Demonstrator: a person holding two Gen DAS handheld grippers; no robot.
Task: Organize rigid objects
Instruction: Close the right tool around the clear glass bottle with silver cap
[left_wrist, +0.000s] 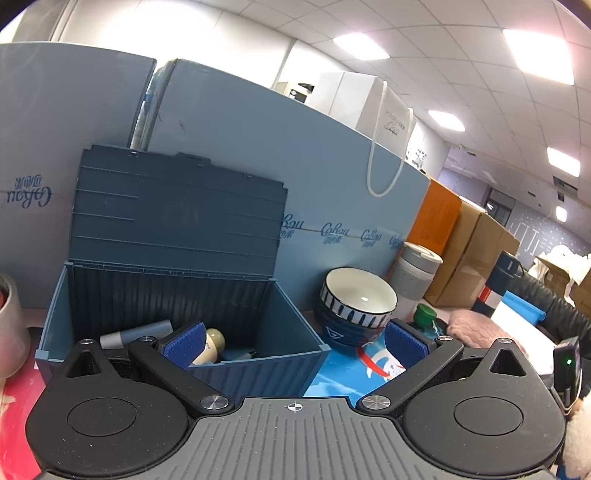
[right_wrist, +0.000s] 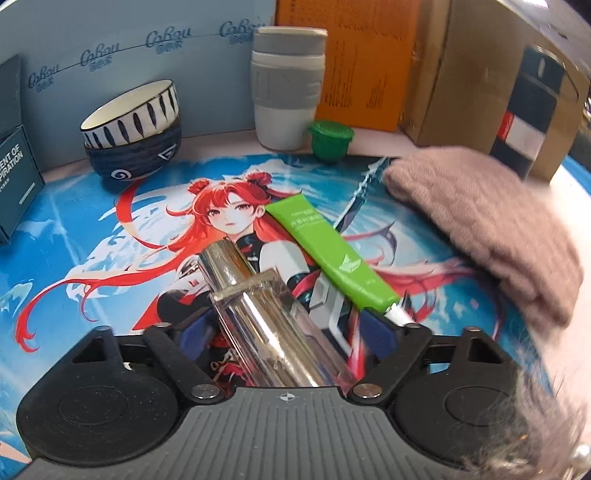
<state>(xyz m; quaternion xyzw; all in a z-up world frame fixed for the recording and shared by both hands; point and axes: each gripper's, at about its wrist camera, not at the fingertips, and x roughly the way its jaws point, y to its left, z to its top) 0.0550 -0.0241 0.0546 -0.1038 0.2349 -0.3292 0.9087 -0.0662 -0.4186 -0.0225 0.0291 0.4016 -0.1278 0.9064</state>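
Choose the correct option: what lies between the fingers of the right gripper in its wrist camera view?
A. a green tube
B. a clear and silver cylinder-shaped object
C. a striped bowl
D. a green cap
B: in the right wrist view the clear and silver cylinder runs between the blue pads of the right gripper, while the green tube lies beside it on the mat, further from the camera.

bowls (right_wrist: 135, 136) left of cup (right_wrist: 286, 88), tube (right_wrist: 330, 254) in front
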